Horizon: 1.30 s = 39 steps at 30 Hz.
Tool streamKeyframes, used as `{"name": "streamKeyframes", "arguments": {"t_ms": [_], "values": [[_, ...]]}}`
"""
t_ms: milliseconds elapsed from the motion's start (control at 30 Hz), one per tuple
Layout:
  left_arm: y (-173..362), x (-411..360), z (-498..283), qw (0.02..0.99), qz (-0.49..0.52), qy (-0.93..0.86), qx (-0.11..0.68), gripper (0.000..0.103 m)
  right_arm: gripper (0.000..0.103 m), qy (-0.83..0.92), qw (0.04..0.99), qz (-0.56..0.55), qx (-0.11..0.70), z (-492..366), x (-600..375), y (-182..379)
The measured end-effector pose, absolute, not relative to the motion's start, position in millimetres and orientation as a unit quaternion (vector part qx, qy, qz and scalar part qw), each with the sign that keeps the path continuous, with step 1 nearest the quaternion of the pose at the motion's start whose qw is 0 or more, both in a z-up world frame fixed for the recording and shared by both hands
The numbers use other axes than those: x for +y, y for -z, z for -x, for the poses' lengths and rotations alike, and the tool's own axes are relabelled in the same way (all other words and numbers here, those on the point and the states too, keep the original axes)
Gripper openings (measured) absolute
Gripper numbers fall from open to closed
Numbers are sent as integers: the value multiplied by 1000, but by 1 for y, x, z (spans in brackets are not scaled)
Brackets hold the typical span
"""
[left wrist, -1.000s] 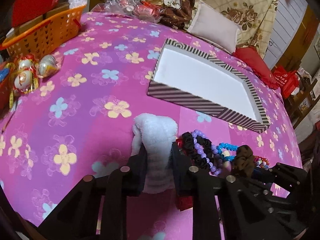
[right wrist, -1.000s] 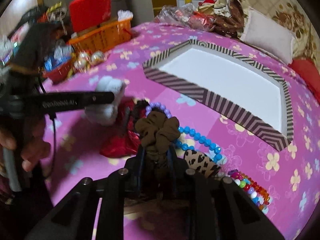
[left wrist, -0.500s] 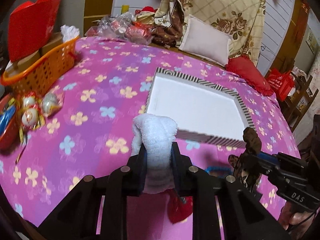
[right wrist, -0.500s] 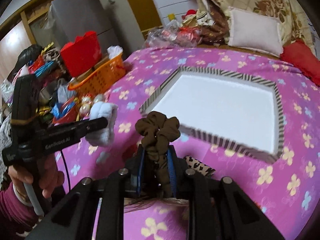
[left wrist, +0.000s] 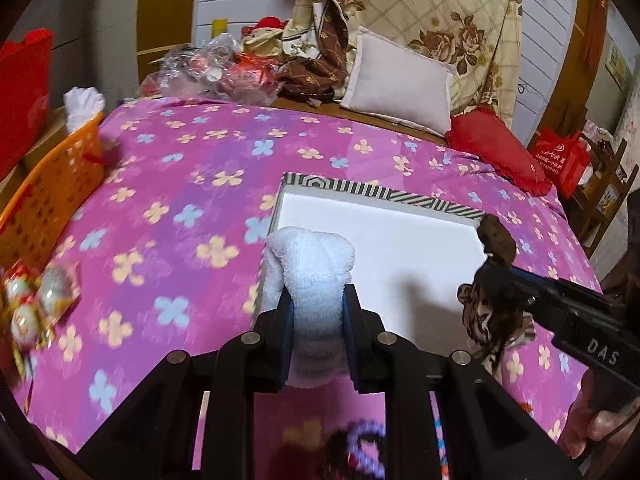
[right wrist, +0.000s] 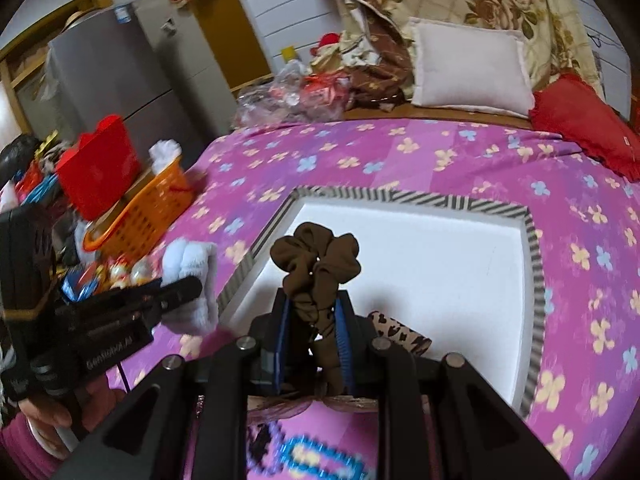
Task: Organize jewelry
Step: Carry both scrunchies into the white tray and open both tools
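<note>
My left gripper (left wrist: pixel 316 320) is shut on a fluffy white scrunchie (left wrist: pixel 310 264) and holds it in the air over the near left edge of the striped box (left wrist: pixel 360 190). My right gripper (right wrist: pixel 314 320) is shut on a brown scrunchie (right wrist: pixel 316 256), with a leopard-print scrunchie (right wrist: pixel 396 330) hanging beside it, above the box's white floor (right wrist: pixel 420 256). Each gripper shows in the other's view: the right one (left wrist: pixel 496 276) and the left one (right wrist: pixel 188 284). Blurred beads (right wrist: pixel 316 454) lie below on the pink bedspread.
An orange basket (left wrist: pixel 52 192) stands at the left with wrapped round ornaments (left wrist: pixel 28 304) near it. A white pillow (left wrist: pixel 400 84), a red cushion (left wrist: pixel 496 152) and a pile of bags (left wrist: pixel 216 68) lie at the far end of the bed.
Both grippers have lifted their scrunchies off the bedspread and carried them forward over the striped box. The bead pile has dropped below the view.
</note>
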State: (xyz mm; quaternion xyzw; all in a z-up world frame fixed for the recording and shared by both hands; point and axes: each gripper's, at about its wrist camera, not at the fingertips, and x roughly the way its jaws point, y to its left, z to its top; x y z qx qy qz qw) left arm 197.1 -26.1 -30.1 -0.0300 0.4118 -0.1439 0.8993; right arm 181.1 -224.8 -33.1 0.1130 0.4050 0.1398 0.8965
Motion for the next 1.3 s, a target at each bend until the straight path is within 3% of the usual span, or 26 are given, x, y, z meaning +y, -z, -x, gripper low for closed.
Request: {"name": "streamKeyframes", "arguments": {"t_ms": [433,967,1067,1133,1300], "values": [[67,-52,-274,879,8,157,449,15,22,-85,877,-133,454,-275,-227,83],[97,-37,-256,851,-15,134,508,16,23,-91,827,-165,530,-258,-204,128],[100,-36,-255,852,-12,131,506,17,31,-90,825,-169,532,-257,-205,132],[99,-37,-254,855,-14,131,502,22,45,-88,825,-178,530,-256,-209,131],[90,-36,-250,857,-4,139,496,37,47,-92,836,-184,508,-244,-220,113]]}}
